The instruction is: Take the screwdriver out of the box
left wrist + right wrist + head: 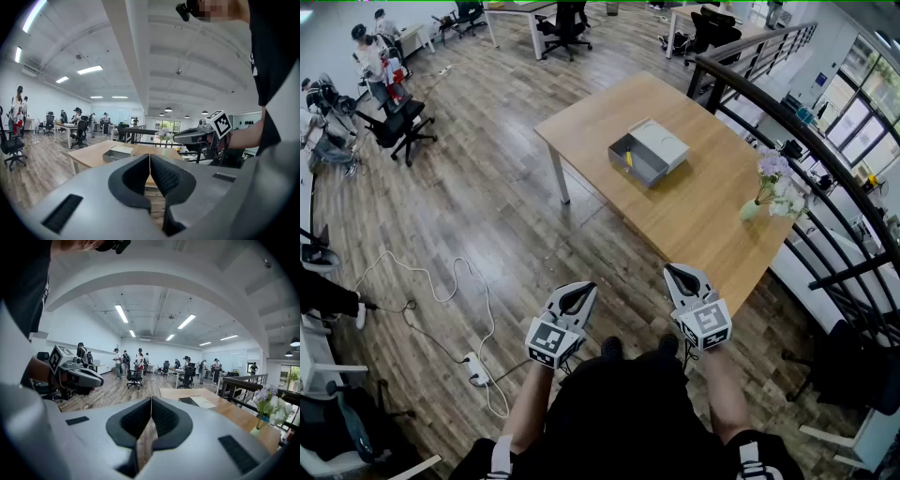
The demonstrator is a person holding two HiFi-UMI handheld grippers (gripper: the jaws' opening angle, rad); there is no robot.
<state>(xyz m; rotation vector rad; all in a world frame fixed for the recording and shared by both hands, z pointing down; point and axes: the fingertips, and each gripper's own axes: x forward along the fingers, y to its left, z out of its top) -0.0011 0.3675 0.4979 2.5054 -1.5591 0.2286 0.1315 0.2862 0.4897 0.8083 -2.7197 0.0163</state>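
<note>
A grey box (645, 156) lies open near the middle of the wooden table (703, 216), its pale lid (662, 143) folded back. A yellow screwdriver (629, 157) shows inside at the box's left end. Both grippers hang in front of the person, well short of the table. My left gripper (584, 289) is shut with nothing in it, and so is my right gripper (675, 273). In the left gripper view the shut pads (140, 176) point toward the distant box (117, 153). The right gripper view shows its pads (161, 417) pressed together, the box (200, 401) far ahead.
A vase of pale flowers (772, 187) stands near the table's right edge. A dark railing (806, 141) runs behind the table. On the floor to the left lie a white cable and a power strip (475, 368). Office chairs (398, 127) and people are at the far left.
</note>
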